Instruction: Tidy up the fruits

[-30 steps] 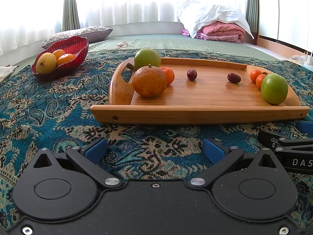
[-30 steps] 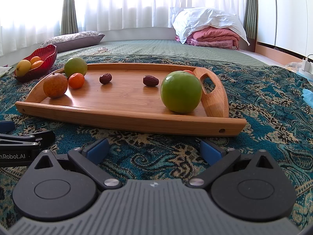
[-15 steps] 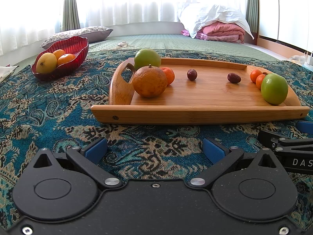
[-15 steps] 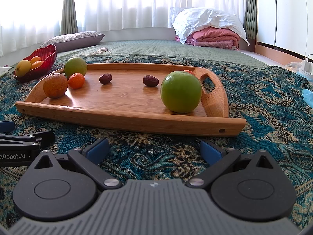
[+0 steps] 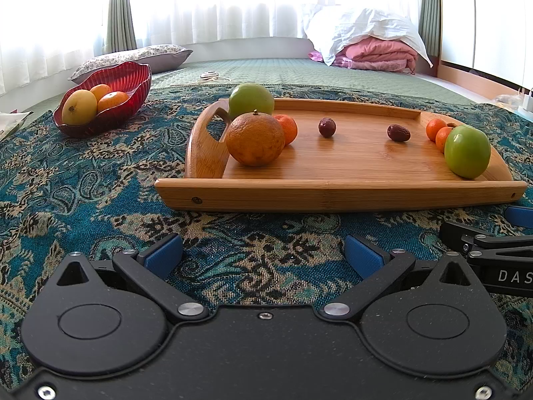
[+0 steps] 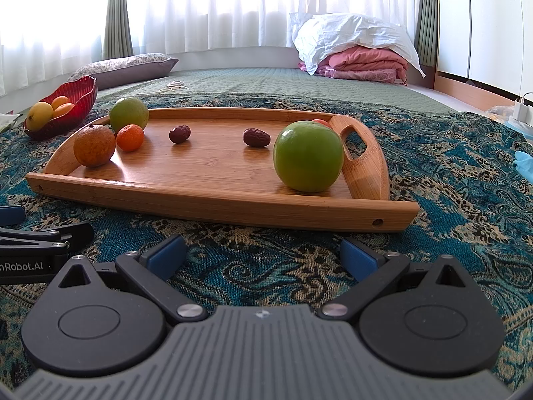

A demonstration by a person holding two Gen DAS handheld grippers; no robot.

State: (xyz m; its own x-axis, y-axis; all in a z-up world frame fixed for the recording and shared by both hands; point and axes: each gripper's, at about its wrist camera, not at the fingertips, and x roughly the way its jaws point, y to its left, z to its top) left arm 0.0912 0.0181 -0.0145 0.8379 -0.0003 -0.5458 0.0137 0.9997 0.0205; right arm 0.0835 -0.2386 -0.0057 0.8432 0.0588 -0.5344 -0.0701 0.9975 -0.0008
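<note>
Left hand-held gripper [image 5: 263, 255] and right hand-held gripper [image 6: 263, 253] both spread wide, empty, low over the patterned cloth [image 5: 100, 193]. Ahead at twelve o'clock, wooden tray [image 5: 333, 196] bearing a big orange [image 5: 255, 140], two green apples [image 6: 308, 156], tangerines [image 6: 130, 137] and two dates [image 5: 398, 132]. Off at ten o'clock, red bowl [image 5: 126, 76] with fruit.

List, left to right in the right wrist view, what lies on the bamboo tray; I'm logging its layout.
Large rough-skinned orange → small smooth tangerine → round dark-red date → oblong dark-red date → big green apple, all on the bamboo tray.
</note>
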